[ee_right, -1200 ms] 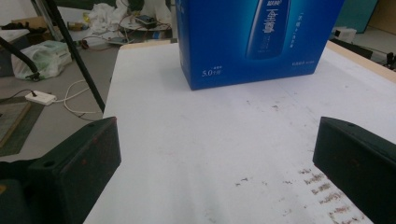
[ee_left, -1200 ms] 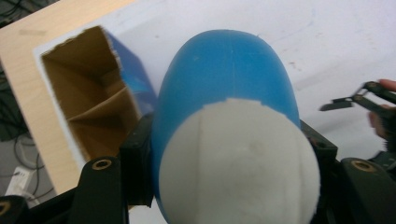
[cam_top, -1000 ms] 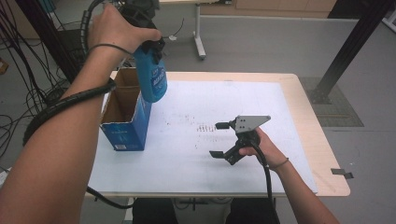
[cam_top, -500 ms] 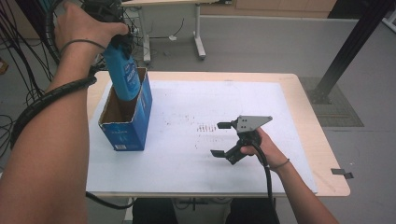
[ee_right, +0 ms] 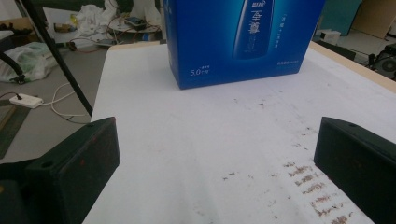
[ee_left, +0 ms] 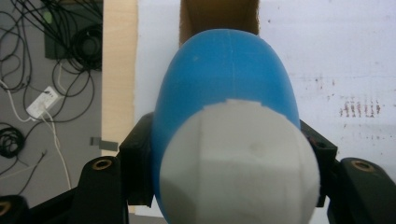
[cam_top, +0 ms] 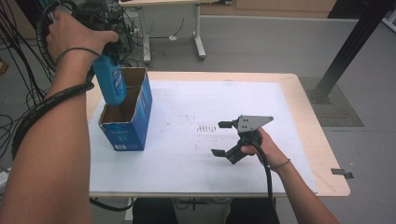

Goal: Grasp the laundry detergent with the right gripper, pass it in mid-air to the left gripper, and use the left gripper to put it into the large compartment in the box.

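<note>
My left gripper (ee_left: pixel 224 186) clamps blue bottle (cam_top: pixel 109 84) over blue box (ee_right: pixel 243 39), printed "5.0"; right gripper (cam_top: pixel 223 138) spread, empty.

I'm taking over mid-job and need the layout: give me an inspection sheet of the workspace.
Surface: white sheet on a wooden table, with reddish-brown specks.
Job's things: blue bottle tilted over the open blue box.
Clutter: nothing seen.
Grippers: left gripper shut on the blue bottle; right gripper open, low over the sheet.
Cables: one trails along each forearm; a tangle on the floor at left.
Surroundings: grey floor, another table's legs, a black post.
</note>
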